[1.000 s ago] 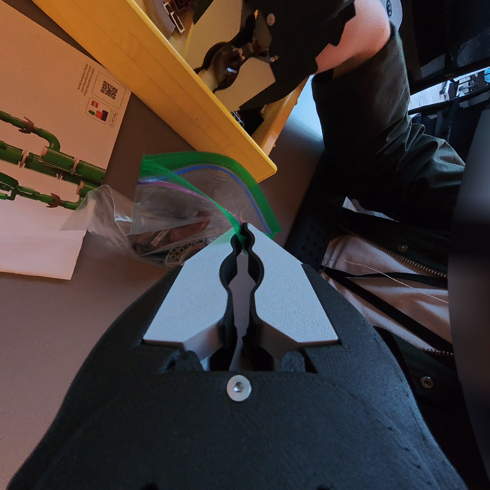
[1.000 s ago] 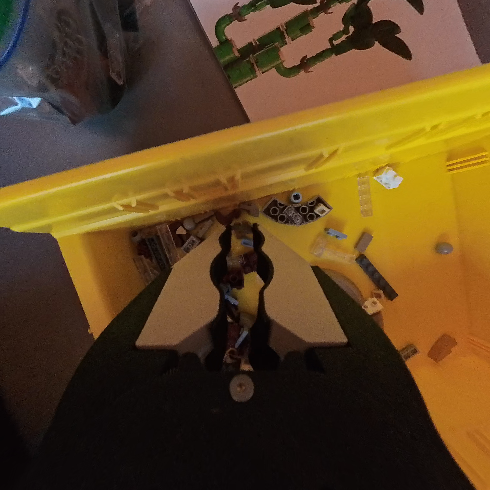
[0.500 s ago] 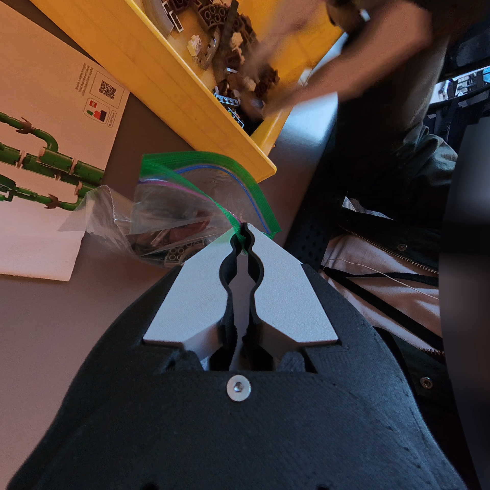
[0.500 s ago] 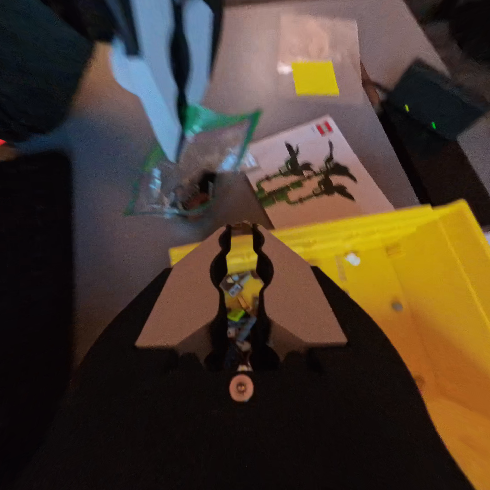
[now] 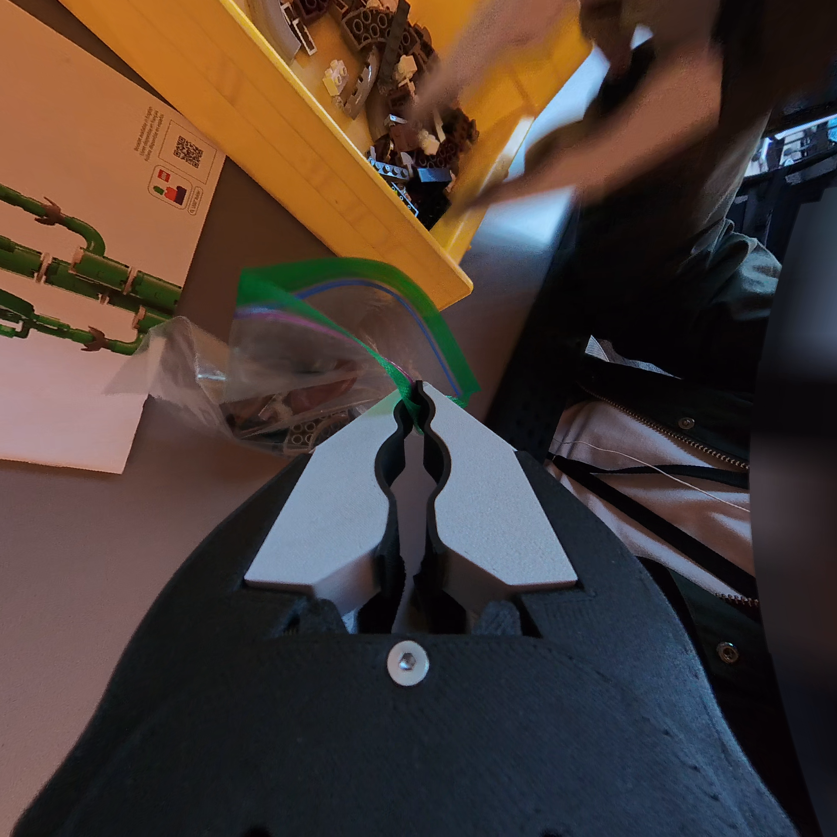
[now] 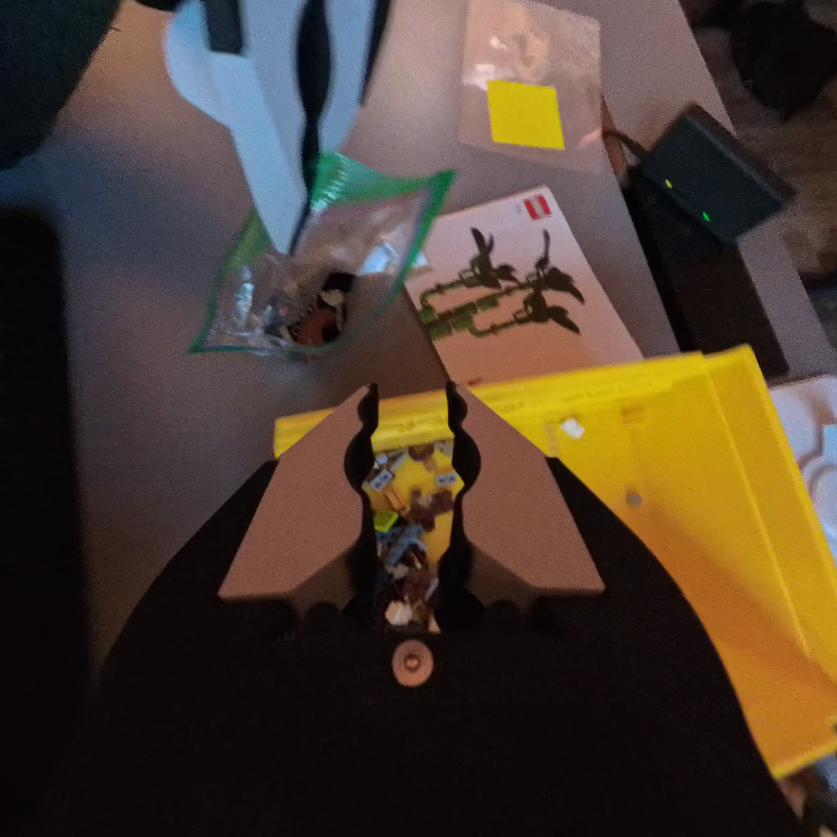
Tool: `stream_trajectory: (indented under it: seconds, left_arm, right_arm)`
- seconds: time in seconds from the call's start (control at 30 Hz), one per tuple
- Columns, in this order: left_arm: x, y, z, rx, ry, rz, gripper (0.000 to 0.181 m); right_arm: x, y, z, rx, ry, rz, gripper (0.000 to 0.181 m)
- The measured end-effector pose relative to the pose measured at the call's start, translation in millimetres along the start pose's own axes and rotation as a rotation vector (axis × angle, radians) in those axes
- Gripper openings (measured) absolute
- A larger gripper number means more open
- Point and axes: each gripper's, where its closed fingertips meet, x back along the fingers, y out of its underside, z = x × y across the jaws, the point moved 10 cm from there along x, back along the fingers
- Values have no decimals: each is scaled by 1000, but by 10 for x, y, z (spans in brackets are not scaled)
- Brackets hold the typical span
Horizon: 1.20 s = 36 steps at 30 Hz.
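Note:
My left gripper point(image 5: 417, 398) is shut on the green zip edge of a clear plastic bag point(image 5: 317, 362) and holds its mouth open on the grey table. Dark and brown bricks lie inside the bag. The same bag point(image 6: 312, 281) shows in the right wrist view, with the left gripper's pale fingers point(image 6: 281, 136) pinching its rim. My right gripper point(image 6: 411, 393) is open with nothing between its fingertips, raised above the near corner of a yellow bin point(image 6: 679, 453). A pile of small bricks point(image 6: 407, 534) lies in the bin below it.
A printed booklet with a green plant picture point(image 5: 68, 226) lies beside the bag. A yellow sticky note on a clear sheet point(image 6: 525, 113) and a black box point(image 6: 706, 190) lie farther off. A person's blurred arm point(image 5: 589, 113) is over the bin, with their lap at the table edge. There is about 8 centimeters between the tips of the two grippers.
My right gripper has lifted up out of the yellow bin and back, and its jaws have opened wider. My left gripper has kept still, pinching the bag's rim.

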Motion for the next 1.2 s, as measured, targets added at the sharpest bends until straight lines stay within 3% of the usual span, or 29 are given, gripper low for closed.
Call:
stream_trajectory:
  seconds: [0.1,0.23,0.67,0.77,0.97,1.2]
  left_arm:
    - [0,0,-2,1,-1,0,0]
    - [-24,-4,-7,4,2,-8,0]
    - [-33,-3,1,2,2,-13,0]
    - [-33,-1,3,1,2,-14,0]
    - [-20,2,1,1,1,-11,0]
    - [-61,-12,-5,1,7,-19,0]
  right_arm:
    - [63,411,242,-246,-58,-168,28]
    - [-217,763,257,-365,-127,-447,28]
    - [-514,822,102,-435,-167,-641,38]
    - [-508,761,60,-381,-154,-651,14]
    - [-453,713,100,-372,-202,-559,8]
    - [1,615,290,-450,-192,-275,4]
